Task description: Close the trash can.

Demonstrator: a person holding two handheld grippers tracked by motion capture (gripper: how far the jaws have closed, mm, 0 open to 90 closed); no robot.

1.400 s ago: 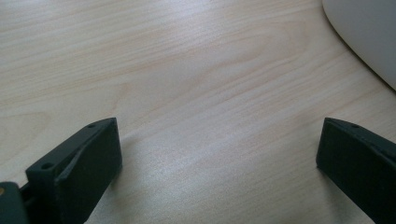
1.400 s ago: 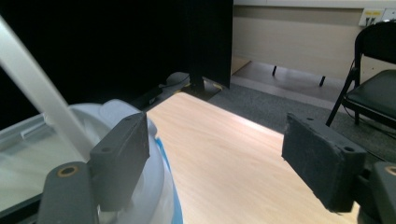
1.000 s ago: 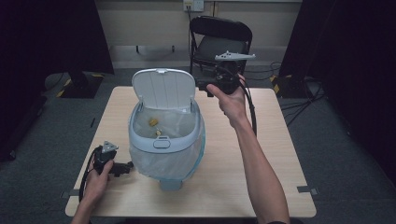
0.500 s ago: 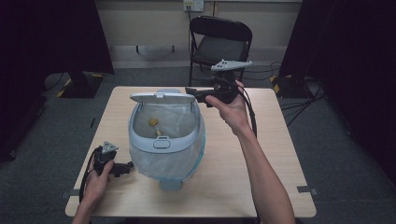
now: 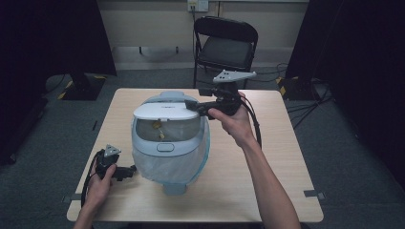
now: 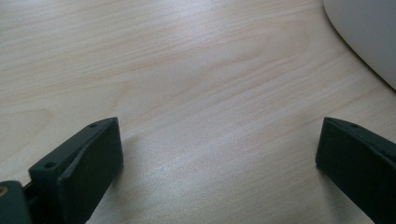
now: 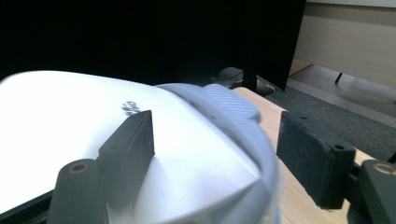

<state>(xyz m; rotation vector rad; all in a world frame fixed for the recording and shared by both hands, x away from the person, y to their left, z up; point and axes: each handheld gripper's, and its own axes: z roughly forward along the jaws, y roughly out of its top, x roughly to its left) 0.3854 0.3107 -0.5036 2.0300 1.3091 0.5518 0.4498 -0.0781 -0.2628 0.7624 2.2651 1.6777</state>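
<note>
A pale blue bin [image 5: 169, 148] with a clear liner stands mid-table. Its white lid [image 5: 165, 111] lies almost level over the top, and a gap at the front shows yellowish scraps [image 5: 157, 126] inside. My right gripper [image 5: 192, 105] reaches in from the right at the lid's back edge. Its jaws have just been opening. In the right gripper view one jaw rests on the white lid [image 7: 70, 140] and the bin's blue rim runs between the jaws of my right gripper [image 7: 215, 123], ungripped. My left gripper [image 5: 128, 171] lies on the table left of the bin, with open jaws [image 6: 217, 140] over bare wood.
The light wooden table [image 5: 267, 181] has free room right of and in front of the bin. A black folding chair [image 5: 224, 47] stands behind the far edge. The bin's pale wall [image 6: 369, 37] is close to the left gripper.
The lid has swung down from upright to almost level. My right gripper went left and slightly down with it. The left hand stayed in place.
</note>
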